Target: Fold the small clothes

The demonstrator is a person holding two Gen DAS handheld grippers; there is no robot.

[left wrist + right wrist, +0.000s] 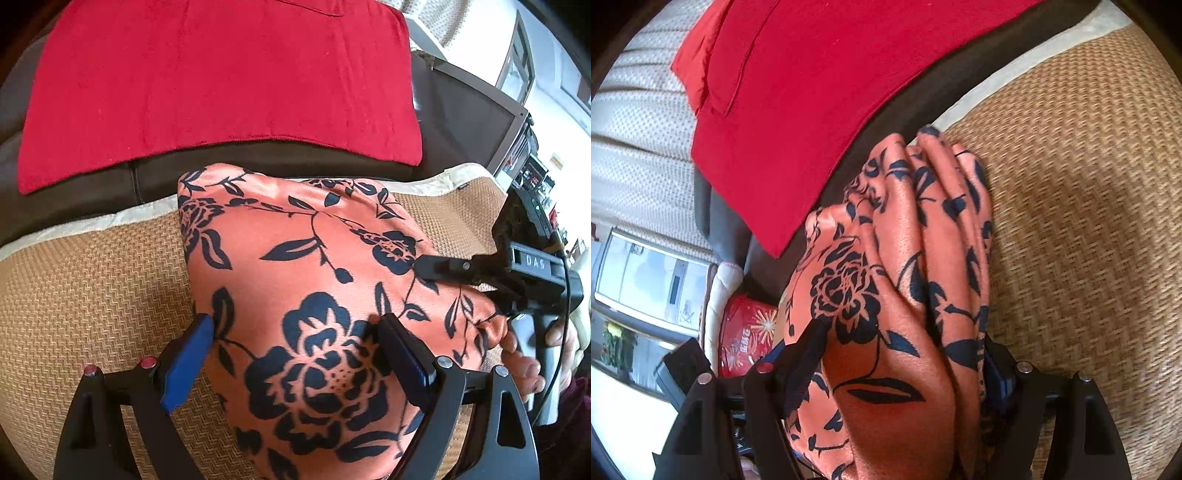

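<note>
An orange garment with dark blue flowers [295, 266] lies on a tan woven mat [92, 288]. My left gripper [295, 362] stands wide open low over its near part. The left blue pad is at the cloth's left edge and the right pad is over the big flower. In the right wrist view the same garment [905, 258] is gathered into long folds. These folds fill the gap of my right gripper [905, 362] and touch both fingers. One of its fingers [439, 264] rests on the garment's right side, with cloth bunched under it.
A red cloth [221, 85] lies spread on the dark brown sofa seat [258, 155] behind the mat. A person's hand [524, 358] holds the right gripper's handle. A dark screen [472, 122] stands at the right, and a red packet [746, 332] lies beyond the sofa's edge.
</note>
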